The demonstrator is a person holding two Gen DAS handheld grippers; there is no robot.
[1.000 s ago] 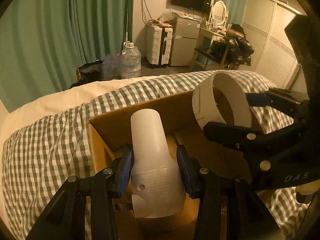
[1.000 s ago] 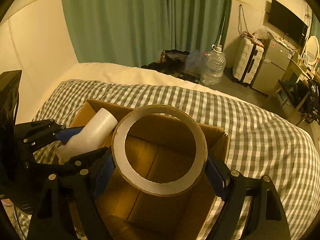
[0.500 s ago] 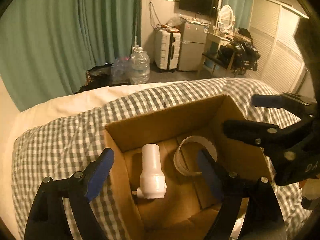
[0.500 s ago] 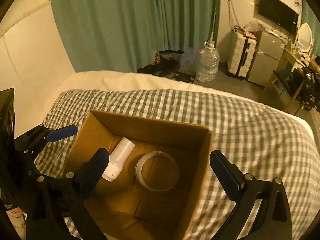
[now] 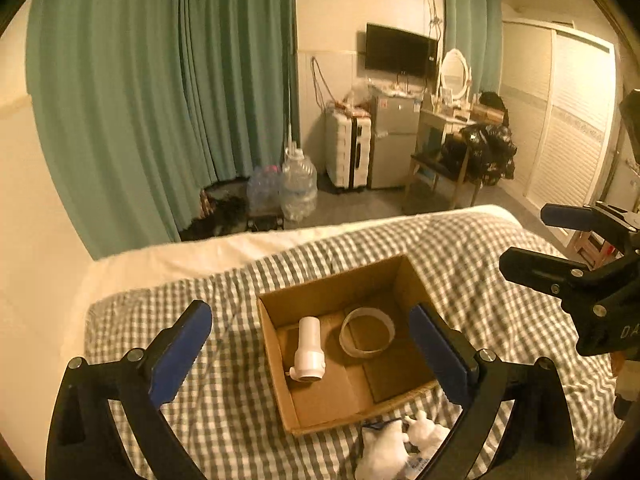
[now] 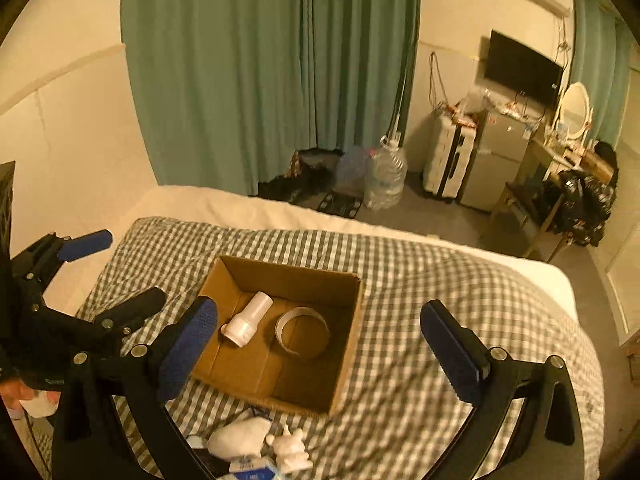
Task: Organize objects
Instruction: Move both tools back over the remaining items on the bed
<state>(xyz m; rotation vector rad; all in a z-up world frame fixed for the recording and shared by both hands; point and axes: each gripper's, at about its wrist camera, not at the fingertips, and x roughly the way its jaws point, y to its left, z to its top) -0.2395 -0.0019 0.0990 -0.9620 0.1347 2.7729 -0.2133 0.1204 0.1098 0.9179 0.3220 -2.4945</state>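
An open cardboard box (image 5: 412,280) (image 6: 347,344) sits on the checked bedspread. Inside lie a white plastic tube (image 5: 309,348) (image 6: 247,319) on its side and a white tape ring (image 5: 367,332) (image 6: 303,332) beside it. My left gripper (image 5: 312,348) is open and empty, held high above the box. My right gripper (image 6: 320,344) is open and empty, also high above the box; it shows at the right in the left wrist view (image 5: 568,240). The left gripper shows at the left in the right wrist view (image 6: 100,272).
Small white objects (image 5: 400,444) (image 6: 264,444), one like a figurine, lie on the bedspread (image 5: 200,392) (image 6: 420,280) just in front of the box. Beyond the bed are green curtains, water jugs (image 6: 386,176), a suitcase, a fridge and a dressing table.
Both grippers opened and dropped the tube and the tape ring into the box. Both then rose and pulled back, so the box now looks smaller.
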